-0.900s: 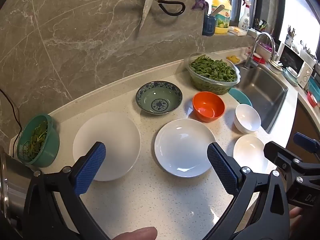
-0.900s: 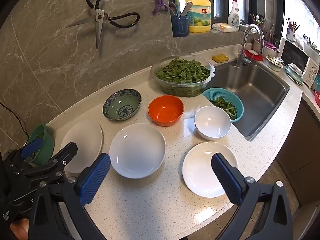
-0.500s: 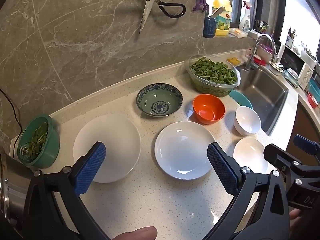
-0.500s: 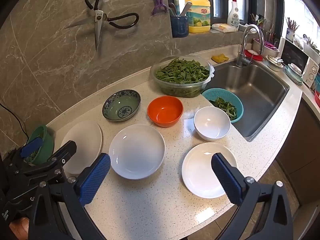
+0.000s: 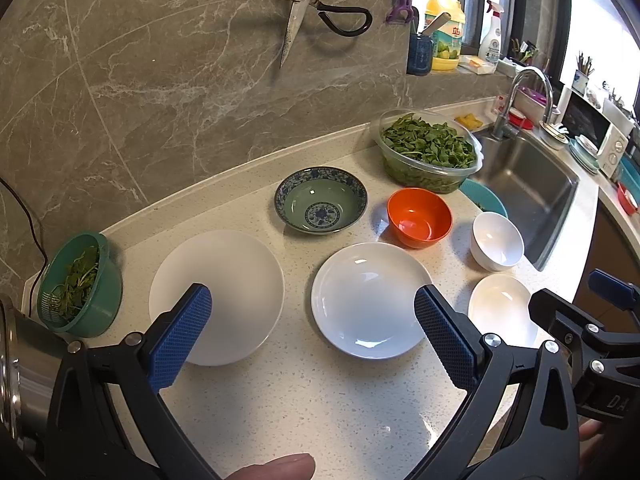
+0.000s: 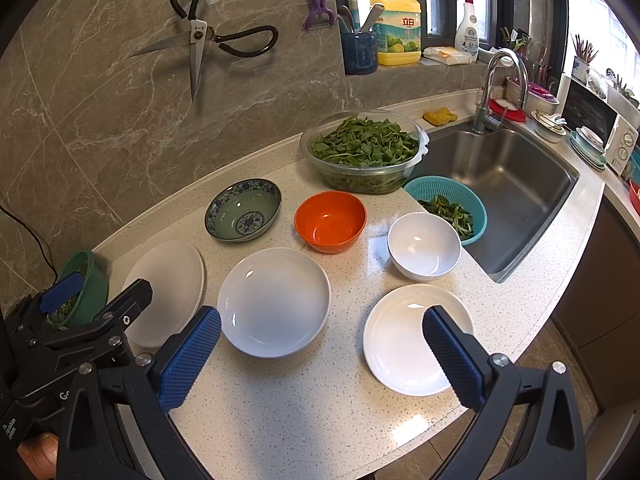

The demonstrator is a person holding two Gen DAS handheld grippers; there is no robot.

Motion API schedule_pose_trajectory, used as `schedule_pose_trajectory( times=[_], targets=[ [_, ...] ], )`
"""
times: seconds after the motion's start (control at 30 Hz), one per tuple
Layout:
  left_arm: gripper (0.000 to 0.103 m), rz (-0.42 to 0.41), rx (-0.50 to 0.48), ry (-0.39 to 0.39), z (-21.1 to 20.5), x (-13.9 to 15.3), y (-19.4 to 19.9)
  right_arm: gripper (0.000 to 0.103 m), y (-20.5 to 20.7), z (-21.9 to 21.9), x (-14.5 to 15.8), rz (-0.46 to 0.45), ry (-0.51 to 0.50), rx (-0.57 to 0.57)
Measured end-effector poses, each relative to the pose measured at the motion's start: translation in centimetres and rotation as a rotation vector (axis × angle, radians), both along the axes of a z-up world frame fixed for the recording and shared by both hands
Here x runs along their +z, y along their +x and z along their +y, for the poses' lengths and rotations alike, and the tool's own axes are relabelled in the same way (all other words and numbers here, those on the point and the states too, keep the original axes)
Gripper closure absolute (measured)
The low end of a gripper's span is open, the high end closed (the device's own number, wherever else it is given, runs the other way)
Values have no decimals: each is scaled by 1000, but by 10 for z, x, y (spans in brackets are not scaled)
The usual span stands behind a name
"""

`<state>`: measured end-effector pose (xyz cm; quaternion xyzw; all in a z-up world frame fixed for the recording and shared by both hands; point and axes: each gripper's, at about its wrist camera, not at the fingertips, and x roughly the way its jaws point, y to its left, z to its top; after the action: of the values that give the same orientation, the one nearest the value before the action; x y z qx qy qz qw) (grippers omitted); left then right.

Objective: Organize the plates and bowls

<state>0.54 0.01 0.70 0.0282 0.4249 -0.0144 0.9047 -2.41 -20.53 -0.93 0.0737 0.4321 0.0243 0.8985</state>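
On the speckled counter lie a flat white plate (image 5: 224, 284), a deep white plate (image 5: 368, 300) in the middle and a small white plate (image 6: 400, 344) at the right. Behind them stand a blue-patterned green bowl (image 5: 320, 200), an orange bowl (image 5: 419, 217) and a white bowl (image 6: 424, 245). My left gripper (image 5: 312, 332) is open and empty, held above the counter before the two larger plates. My right gripper (image 6: 322, 354) is open and empty, between the deep plate and the small plate.
A clear bowl of greens (image 6: 364, 152) stands at the back by the sink (image 6: 512, 188). A teal colander (image 6: 448, 208) sits on the sink's edge. A green strainer of greens (image 5: 78, 284) and a steel pot (image 5: 16, 376) stand at the left. Scissors (image 5: 296, 12) hang on the wall.
Both grippers have stayed open and nearly still; the view has drifted only slightly. No dish has moved.
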Motion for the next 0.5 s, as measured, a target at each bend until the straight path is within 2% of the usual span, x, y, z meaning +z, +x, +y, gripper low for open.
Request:
schedule_pose_trajectory(
  times=[0.5],
  targets=[
    [0,4,0,3,0,-3,-2,0,0,1,1,1,-2,4]
  ],
)
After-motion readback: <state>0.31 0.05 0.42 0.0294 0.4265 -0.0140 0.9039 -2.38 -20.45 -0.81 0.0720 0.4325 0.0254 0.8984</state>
